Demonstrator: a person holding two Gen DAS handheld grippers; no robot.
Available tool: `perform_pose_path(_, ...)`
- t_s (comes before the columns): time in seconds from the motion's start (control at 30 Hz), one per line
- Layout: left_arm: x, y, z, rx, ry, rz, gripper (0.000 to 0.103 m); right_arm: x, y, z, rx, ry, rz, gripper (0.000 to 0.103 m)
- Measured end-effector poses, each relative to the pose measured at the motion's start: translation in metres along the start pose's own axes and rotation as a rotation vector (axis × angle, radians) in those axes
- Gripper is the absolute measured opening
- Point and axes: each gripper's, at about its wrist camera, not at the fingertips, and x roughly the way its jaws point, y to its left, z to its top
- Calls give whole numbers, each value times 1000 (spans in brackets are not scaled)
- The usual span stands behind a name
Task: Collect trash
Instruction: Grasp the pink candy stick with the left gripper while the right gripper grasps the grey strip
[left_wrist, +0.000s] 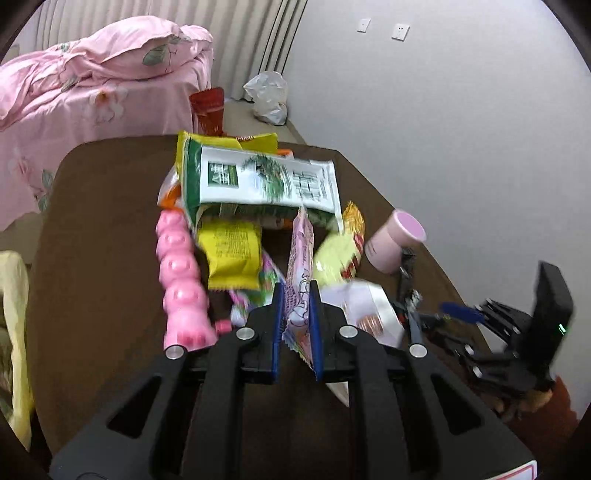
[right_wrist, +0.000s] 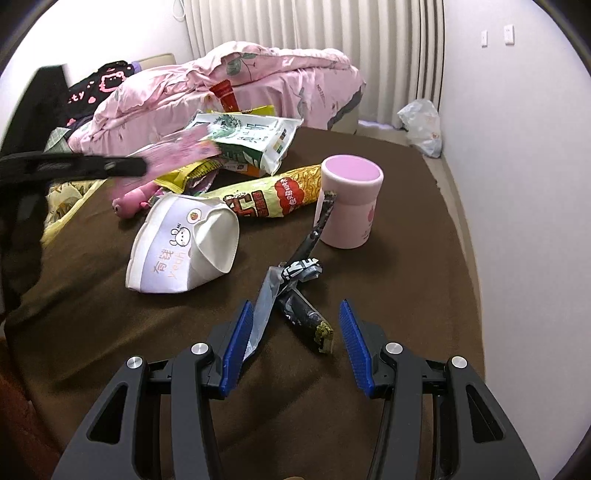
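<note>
Left tongs (left_wrist: 297, 306): closed tight on a pink printed wrapper (left_wrist: 301, 258), which stands on edge between the blue pads and sticks out above the pile on the table.
Right tongs (right_wrist: 297, 332): spread wide, gripping nothing; they hover low over a crumpled silver-and-black wrapper (right_wrist: 295, 291), whose clear end lies against the left pad.
Table (right_wrist: 406, 280): covered in a dark brown cloth, litter strewn across it.
Trash pile: a large green-and-white bag (left_wrist: 258, 181) lies on top at the far side, a yellow packet (left_wrist: 231, 254) under its near edge, a yellow-and-red snack bag (right_wrist: 273, 195) to the right.
Crushed paper cup (right_wrist: 184, 247): white with a rabbit drawing, lying on its side near the middle of the table.
Pink tub (right_wrist: 351, 199): upright, just beyond the silver-and-black wrapper, a dark strip leaning on it.
Pink toy (left_wrist: 183, 280): lies lengthwise left of the pile.
Bed (left_wrist: 74, 92): behind the table, heaped with pink flowered bedding.
Floor: a white plastic bag (left_wrist: 267, 96) sits by the curtain.
</note>
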Motion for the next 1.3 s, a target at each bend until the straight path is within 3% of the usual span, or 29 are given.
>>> perform_pose_path(0.13,6,6,-21,-50,63,9,12,9,6,5,-26,2,-16,46)
perform_pose_path(0.23,2,14,-38,-88,63,39,12,13,13,14,-62,2,-39,46)
perform_pose_path(0.4,-4,19,-50,-94,94,69,14,28,17,12,-67,75,-76,46)
perform_pose_path(0.53,-10,20,-55,-81,88,69,30,21,7,3,-11,71,-85,46)
perform_pose_path(0.67,-20,22,-56,-72,48,88,37,11,-2,-6,-10,58,-157,46)
perform_pose_path(0.83,-29,22,-57,-28,-17,129,43,-2,-6,-8,-4,0,-74,46)
perform_pose_path(0.93,-29,23,-59,-29,-16,100,46,1,3,-3,-71,-12,-33,46)
perform_pose_path(1.03,-28,21,-61,-19,-8,74,53,14,8,1,-133,29,-14,46)
perform_pose_path(1.07,-28,20,-61,-11,-6,71,53,19,9,2,-136,51,-13,44)
perform_pose_path(1.13,-30,18,-61,8,-10,65,58,22,7,4,-119,63,11,23)
perform_pose_path(1.17,-30,18,-61,15,-11,61,59,22,7,4,-101,71,18,18)
perform_pose_path(1.23,-28,17,-62,36,-2,65,67,19,9,3,-83,68,5,16)
perform_pose_path(1.3,-24,15,-62,70,21,98,68,11,11,0,-57,51,18,15)
